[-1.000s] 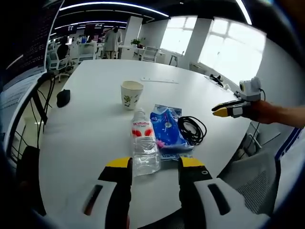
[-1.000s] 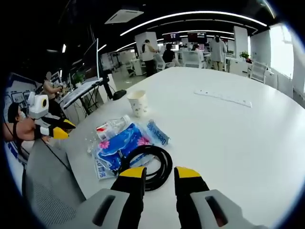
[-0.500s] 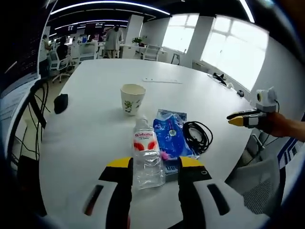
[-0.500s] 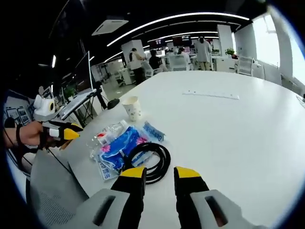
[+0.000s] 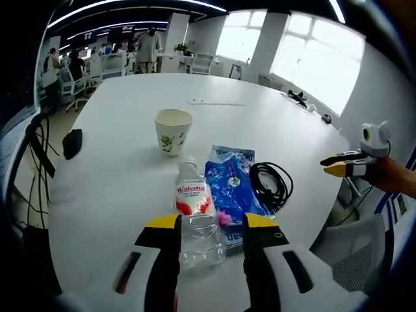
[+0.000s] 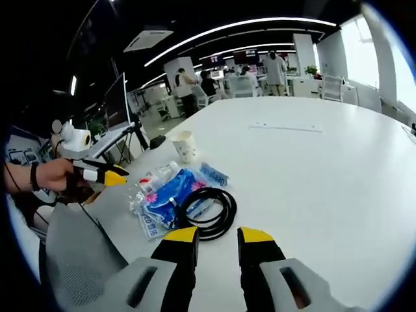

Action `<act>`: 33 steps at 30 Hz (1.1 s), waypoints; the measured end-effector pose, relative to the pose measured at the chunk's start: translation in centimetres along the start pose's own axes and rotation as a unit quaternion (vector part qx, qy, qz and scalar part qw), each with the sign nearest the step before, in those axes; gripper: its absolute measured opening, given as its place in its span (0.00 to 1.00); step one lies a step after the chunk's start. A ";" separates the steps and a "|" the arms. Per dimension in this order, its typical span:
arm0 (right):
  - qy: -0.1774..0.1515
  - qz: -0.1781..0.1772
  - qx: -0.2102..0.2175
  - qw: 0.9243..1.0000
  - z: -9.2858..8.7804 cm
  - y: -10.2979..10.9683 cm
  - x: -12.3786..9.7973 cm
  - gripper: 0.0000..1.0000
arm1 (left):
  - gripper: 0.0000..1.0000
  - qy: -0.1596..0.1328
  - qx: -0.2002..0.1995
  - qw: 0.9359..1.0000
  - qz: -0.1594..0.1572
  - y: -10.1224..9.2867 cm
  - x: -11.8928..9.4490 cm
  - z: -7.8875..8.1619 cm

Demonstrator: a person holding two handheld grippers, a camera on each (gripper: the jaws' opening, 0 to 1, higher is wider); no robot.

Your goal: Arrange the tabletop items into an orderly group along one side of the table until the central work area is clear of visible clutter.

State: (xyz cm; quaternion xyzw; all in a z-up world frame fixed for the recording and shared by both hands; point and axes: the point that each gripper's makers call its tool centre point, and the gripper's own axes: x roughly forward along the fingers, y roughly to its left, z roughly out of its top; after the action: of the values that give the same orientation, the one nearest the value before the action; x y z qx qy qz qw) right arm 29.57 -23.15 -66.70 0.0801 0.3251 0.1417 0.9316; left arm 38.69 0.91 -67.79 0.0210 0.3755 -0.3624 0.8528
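My left gripper [image 5: 203, 224], jaws parted, has the bottle [image 5: 195, 211] lying lengthwise between them, cap pointing straight ahead, while my right gripper [image 6: 214, 237], also parted, hovers just short of the coiled cable [image 6: 207, 209].

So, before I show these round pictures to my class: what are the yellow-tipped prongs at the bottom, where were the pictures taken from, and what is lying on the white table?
The prongs are the jaws of two hand-held grippers; a person holds one in each hand, and a fisheye camera rides on each. The left gripper stands open over a clear plastic bottle lying on its side, not gripping it. The right gripper is open, just short of a coiled black cable. Each view also catches the other gripper held off the table's edge. On the white table lie the bottle, a blue packet beside it, the cable and an upright paper cup. Farther off is a thin white strip. Nothing is held.
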 end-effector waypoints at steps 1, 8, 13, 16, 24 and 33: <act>0.001 0.000 0.001 1.000 -0.1 0.0 -0.1 0.22 | 0.36 0.001 0.000 1.000 0.000 0.0 0.1 0.0; 0.004 0.000 0.005 1.000 -0.3 -0.1 0.0 0.22 | 0.36 0.015 -0.016 1.000 0.007 0.5 1.3 0.0; 0.003 0.002 0.011 1.000 -0.2 0.1 0.4 0.22 | 0.36 0.045 -0.040 0.998 0.023 1.0 2.6 -0.5; 0.003 0.004 0.013 1.000 -0.3 0.2 0.6 0.21 | 0.38 0.078 -0.059 0.994 0.049 2.0 3.1 -1.6; 0.015 0.011 0.012 1.000 -1.5 0.3 0.6 0.21 | 0.40 0.099 -0.088 0.990 0.043 2.2 5.0 -1.5; 0.016 0.004 0.022 1.000 -2.1 -0.4 0.3 0.21 | 0.44 0.146 -0.103 0.983 0.048 2.6 6.8 -1.9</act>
State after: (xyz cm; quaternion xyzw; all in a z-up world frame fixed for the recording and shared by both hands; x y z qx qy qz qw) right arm 28.62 -23.28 -68.59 0.0994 0.3428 0.1395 0.9237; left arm 42.22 -0.70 -74.21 0.0036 0.5295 -0.2735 0.8030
